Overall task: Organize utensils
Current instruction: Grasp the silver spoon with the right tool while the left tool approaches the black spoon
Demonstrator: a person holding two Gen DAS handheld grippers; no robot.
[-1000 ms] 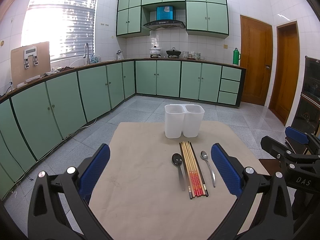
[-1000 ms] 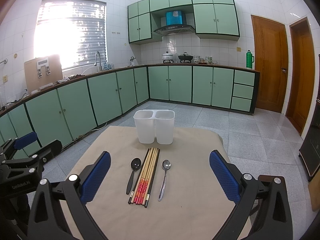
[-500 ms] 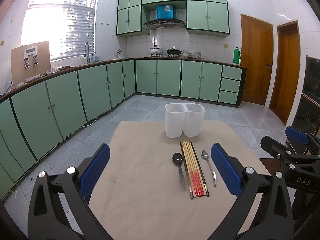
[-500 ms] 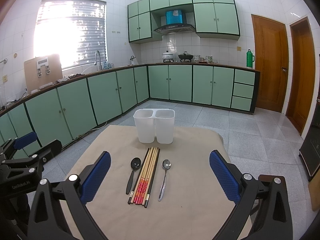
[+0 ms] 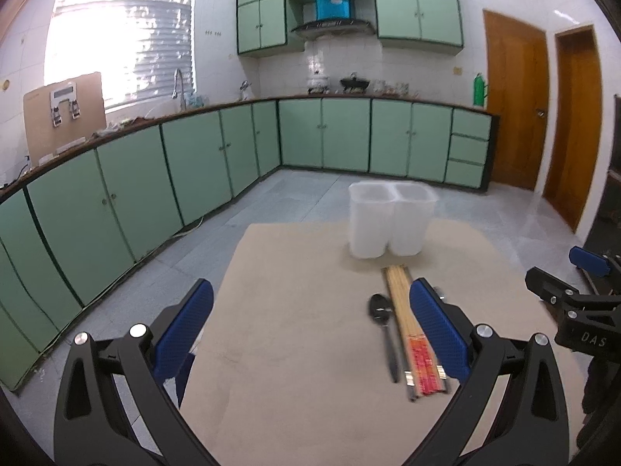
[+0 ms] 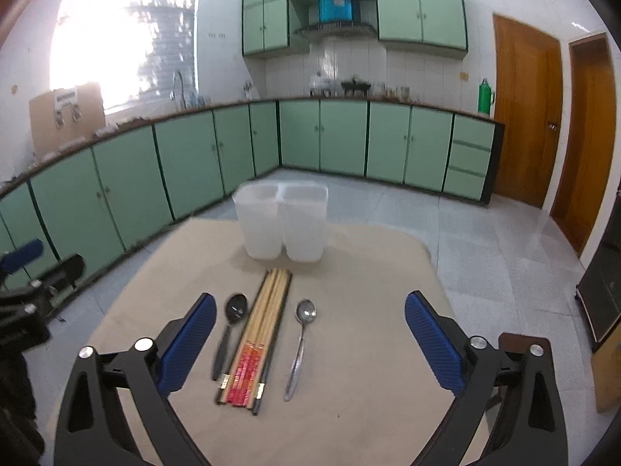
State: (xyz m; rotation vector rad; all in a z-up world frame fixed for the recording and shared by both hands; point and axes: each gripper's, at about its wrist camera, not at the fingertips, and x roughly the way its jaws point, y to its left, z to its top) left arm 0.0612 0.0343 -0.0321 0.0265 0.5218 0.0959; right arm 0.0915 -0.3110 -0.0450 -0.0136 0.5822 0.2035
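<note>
1. Left wrist view: your left gripper [image 5: 310,322] is spread wide and holds nothing, above the tan table mat [image 5: 295,369].
2. The white two-compartment holder [image 5: 390,219] stands upright at the far end of the mat. Nothing sticks out of either compartment; the insides can't be read through the cloudy walls.
3. The chopsticks [image 5: 411,330] lie in a bundle just in front of the holder, tips toward it, red ends toward you. The black spoon [image 5: 384,330] lies just left of the bundle, bowl toward the holder.
4. Your left gripper's right finger [image 5: 438,334] covers the mat right of the chopsticks, so the silver spoon can't be seen here. Your right gripper shows at the right edge [image 5: 582,310].
5. Right wrist view: your right gripper [image 6: 310,341] is also wide apart and empty, over the near part of the mat [image 6: 368,388].
6. The holder [image 6: 281,219] sits at the far end, blurred; no contents visible.
7. Here all the utensils show: black spoon [image 6: 229,334] on the left, chopsticks [image 6: 258,334] in the middle, silver spoon [image 6: 300,345] on the right, apart from the bundle, all between the fingers.
8. Only this view shows the silver spoon. Your left gripper appears blurred at the left edge [image 6: 31,295].
9. Green cabinets [image 6: 322,136] and wooden doors [image 6: 528,108] ring the room.
</note>
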